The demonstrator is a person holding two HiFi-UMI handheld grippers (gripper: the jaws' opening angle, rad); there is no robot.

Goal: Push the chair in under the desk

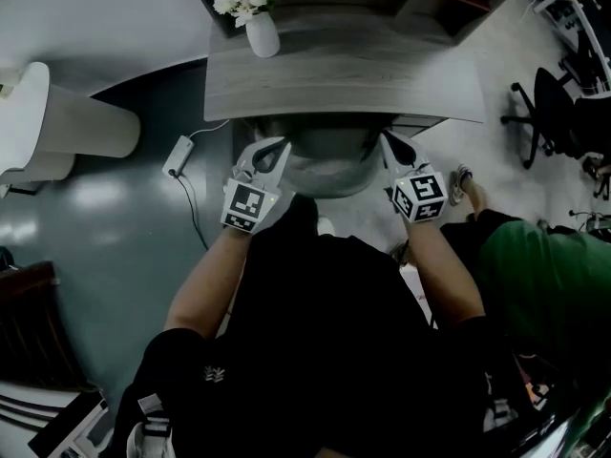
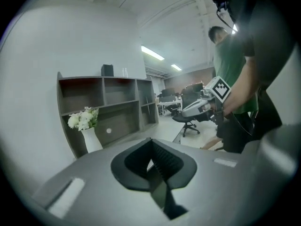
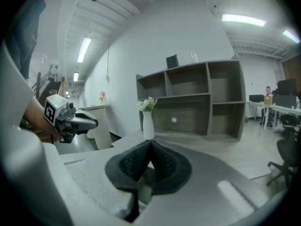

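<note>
The chair (image 1: pixel 329 165) has a grey rounded back and stands at the near edge of the grey wooden desk (image 1: pixel 382 74), its front part hidden under the desktop. My left gripper (image 1: pixel 277 147) is at the left edge of the chair back and my right gripper (image 1: pixel 391 141) at the right edge. I cannot tell whether either one touches the chair. In the left gripper view my left gripper (image 2: pixel 151 143) has its black pads pressed together with nothing between them. My right gripper (image 3: pixel 149 146) looks the same in its own view. Neither gripper view shows the chair.
A white vase of flowers (image 1: pixel 260 31) stands on the desk's far left corner, before open shelves (image 3: pixel 202 98). A power adapter with cable (image 1: pixel 178 156) lies on the floor to the left, near a white pedestal (image 1: pixel 57 122). A person in green (image 1: pixel 544 284) and a black office chair (image 1: pixel 549 113) are on the right.
</note>
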